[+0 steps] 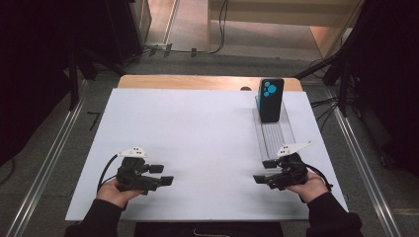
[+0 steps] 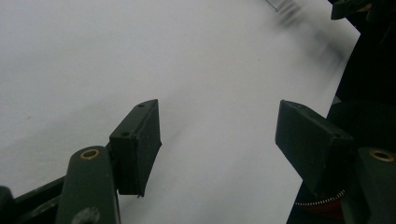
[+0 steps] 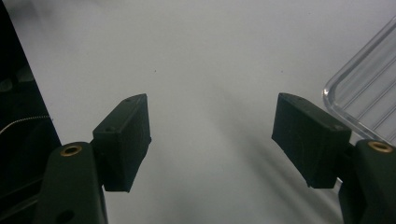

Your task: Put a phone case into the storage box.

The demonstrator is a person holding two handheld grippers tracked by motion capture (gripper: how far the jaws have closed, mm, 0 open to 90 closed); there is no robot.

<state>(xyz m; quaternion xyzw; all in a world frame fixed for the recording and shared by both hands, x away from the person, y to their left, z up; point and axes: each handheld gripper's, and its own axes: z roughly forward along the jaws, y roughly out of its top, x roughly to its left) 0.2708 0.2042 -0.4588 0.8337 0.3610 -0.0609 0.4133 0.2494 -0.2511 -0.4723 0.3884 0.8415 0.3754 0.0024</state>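
Resting on one white table (image 1: 197, 128), two grippers, left gripper (image 1: 163, 175) and right gripper (image 1: 263, 172), jaws open, empty, one clear tray (image 1: 274, 136), one black box (image 1: 271, 99).

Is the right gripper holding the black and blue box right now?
No, the right gripper is open with nothing between its jaws, while the black and blue box stands upright on the far end of the clear tray.

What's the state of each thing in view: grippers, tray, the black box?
left gripper: open, nothing between its jaws, low over the table.
right gripper: open, empty, beside the tray's near end.
clear ribbed tray: flat on the white table, near part bare.
black box with blue dots: upright at the tray's far end.
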